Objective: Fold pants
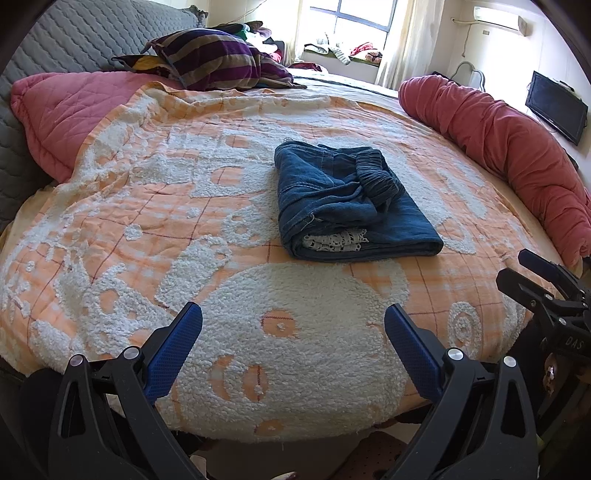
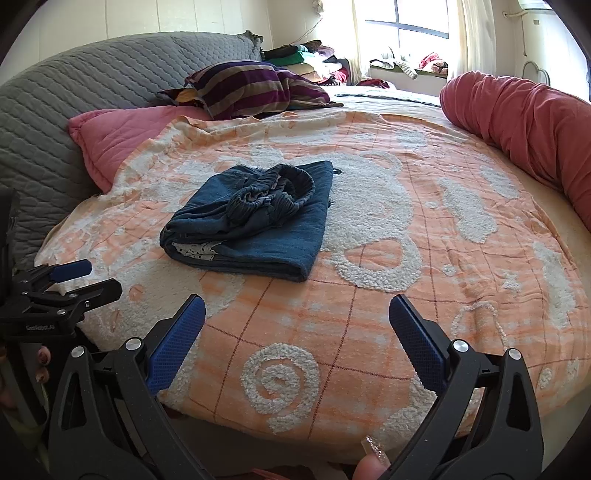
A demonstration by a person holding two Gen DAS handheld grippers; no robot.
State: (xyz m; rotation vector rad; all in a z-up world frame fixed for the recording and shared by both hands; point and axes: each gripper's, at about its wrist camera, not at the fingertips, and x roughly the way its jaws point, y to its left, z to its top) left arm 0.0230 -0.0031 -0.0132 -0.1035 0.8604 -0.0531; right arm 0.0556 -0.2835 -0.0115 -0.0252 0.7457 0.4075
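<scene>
Lying folded, dark-blue denim pants (image 1: 351, 199) looked finished | left gripper (image 1: 293, 354), right gripper (image 2: 297, 343) gaped empty | next: probably none.

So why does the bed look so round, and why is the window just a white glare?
In both wrist views the fisheye lens bows the blanket and darkens the corners. In the right wrist view daylight blows out the window; in the left wrist view the folded pants stay sharp and evenly lit.
</scene>
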